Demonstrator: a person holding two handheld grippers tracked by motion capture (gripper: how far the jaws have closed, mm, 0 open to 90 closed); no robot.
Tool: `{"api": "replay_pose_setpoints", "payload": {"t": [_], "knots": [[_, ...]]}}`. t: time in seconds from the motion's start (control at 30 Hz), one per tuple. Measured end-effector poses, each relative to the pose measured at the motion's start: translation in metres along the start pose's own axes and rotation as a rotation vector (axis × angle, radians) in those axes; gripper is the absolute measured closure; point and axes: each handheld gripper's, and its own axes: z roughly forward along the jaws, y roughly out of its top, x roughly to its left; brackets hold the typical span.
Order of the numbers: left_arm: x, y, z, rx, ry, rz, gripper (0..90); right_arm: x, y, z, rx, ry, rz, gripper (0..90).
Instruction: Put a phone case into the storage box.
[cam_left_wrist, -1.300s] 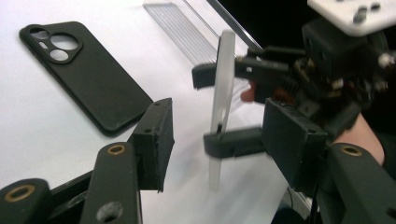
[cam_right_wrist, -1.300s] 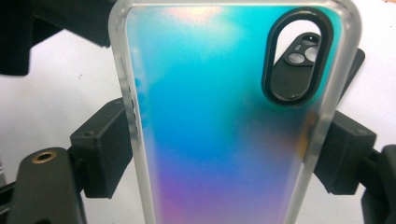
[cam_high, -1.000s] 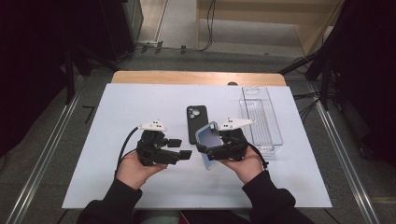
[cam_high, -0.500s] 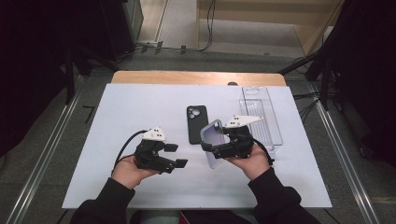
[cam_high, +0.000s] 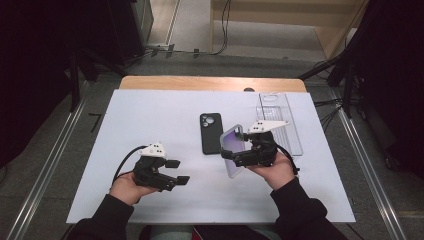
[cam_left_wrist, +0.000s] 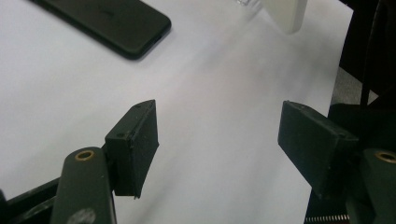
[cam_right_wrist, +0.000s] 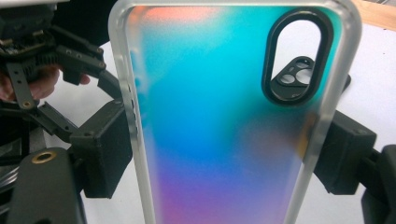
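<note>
- While clamped across its long edges by the right gripper (cam_high: 231, 156), iridescent phone case (cam_high: 233, 150) held tilted above the white mat (cam_high: 150, 115), just right of the black phone (cam_high: 211, 133); in the right gripper view, both pads pressing on the case's frosted rim (cam_right_wrist: 126, 116), camera cutout (cam_right_wrist: 297, 60) uppermost.
- Left gripper (cam_high: 179, 172) empty, resting low near the mat's front-left part, well apart from the phone and case; jaws spread wide, just opened further, with only bare mat between them.
- Black phone lying face down, flat, around the mat's middle, camera end toward the far edge; seen through the case's cutout from the right gripper.
- Clear plastic tray (cam_high: 280, 120) lying by the mat's far-right corner, behind the right gripper.
- Judged progress: case picked up and brought beside the phone; not yet fitted on it.
- Judged remainder: lining case up over the phone's back, pressing it on, probably steadying the phone with the free left gripper.
</note>
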Motion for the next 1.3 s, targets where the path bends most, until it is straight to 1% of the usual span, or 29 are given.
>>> {"api": "replay_pose_setpoints", "payload": {"t": [0.03,0.17,0.2,0.27,0.3,0.37,0.43,0.47,0.5,0.53,0.57,0.7,0.73,0.8,0.87,0.9,0.93,1.0,1.07,1.1,1.13,1.2,1.23,1.3], "knots": [[0.001,-0.002,0.000,0.003,0.003,0.001,29.0,-0.001,0.001,-0.001,0.000,-0.002,0.002,16.1],[0.002,-0.009,-0.001,0.006,0.007,-0.021,29.0,-0.004,0.003,-0.007,-0.013,-0.002,0.017,16.1],[0.002,-0.010,-0.002,0.011,0.012,-0.020,29.0,-0.005,0.004,-0.009,-0.014,-0.007,0.018,16.1],[0.002,-0.012,-0.003,0.008,0.013,-0.034,29.0,-0.006,0.006,-0.012,-0.017,-0.014,0.019,16.1],[0.002,-0.013,-0.004,0.011,0.014,-0.033,29.0,-0.008,0.007,-0.015,-0.022,-0.026,0.016,16.1],[0.002,-0.015,-0.005,0.014,0.021,-0.042,29.0,-0.009,0.007,-0.016,-0.024,-0.032,0.019,16.1],[0.002,-0.018,-0.007,0.014,0.024,-0.049,29.0,-0.014,0.009,-0.022,-0.036,-0.054,0.038,16.1],[0.002,-0.018,-0.007,0.010,0.020,-0.051,29.0,-0.014,0.009,-0.022,-0.036,-0.054,0.038,16.1],[0.002,-0.019,-0.007,0.007,0.022,-0.055,29.0,-0.016,0.011,-0.026,-0.041,-0.068,0.044,16.1],[0.002,-0.020,-0.008,0.003,0.027,-0.060,29.0,-0.016,0.011,-0.026,-0.041,-0.068,0.044,16.1],[0.002,-0.021,-0.008,0.003,0.031,-0.066,29.0,-0.019,0.013,-0.030,-0.053,-0.079,0.048,16.1],[0.002,-0.022,-0.010,0.002,0.038,-0.069,29.0,-0.023,0.016,-0.036,-0.069,-0.094,0.056,16.2],[0.002,-0.023,-0.010,-0.001,0.046,-0.072,29.0,-0.025,0.017,-0.038,-0.071,-0.102,0.061,16.2],[0.002,-0.024,-0.011,-0.001,0.045,-0.076,29.0,-0.029,0.018,-0.042,-0.083,-0.114,0.069,16.1],[0.002,-0.026,-0.012,0.007,0.056,-0.082,29.0,-0.033,0.020,-0.046,-0.096,-0.120,0.075,16.1],[0.002,-0.026,-0.012,0.005,0.058,-0.084,29.0,-0.038,0.021,-0.051,-0.107,-0.133,0.085,16.1],[0.002,-0.027,-0.013,0.003,0.058,-0.083,29.0,-0.038,0.021,-0.051,-0.107,-0.133,0.085,16.1],[0.001,-0.028,-0.014,-0.003,0.064,-0.095,28.9,-0.043,0.023,-0.055,-0.116,-0.150,0.092,16.1],[0.002,-0.029,-0.014,-0.003,0.071,-0.099,29.0,-0.049,0.024,-0.061,-0.124,-0.175,0.106,16.2],[0.001,-0.030,-0.015,-0.003,0.074,-0.105,29.0,-0.049,0.024,-0.061,-0.124,-0.175,0.106,16.2],[0.001,-0.030,-0.015,-0.003,0.077,-0.104,29.0,-0.053,0.025,-0.064,-0.131,-0.188,0.115,16.1],[0.000,-0.031,-0.015,-0.005,0.072,-0.110,29.0,-0.054,0.025,-0.065,-0.135,-0.194,0.113,16.2],[0.000,-0.031,-0.015,-0.004,0.068,-0.116,29.0,-0.057,0.025,-0.066,-0.136,-0.207,0.115,16.2],[-0.001,-0.032,-0.016,-0.011,0.056,-0.139,29.0,-0.060,0.026,-0.069,-0.140,-0.222,0.118,16.1]]}}
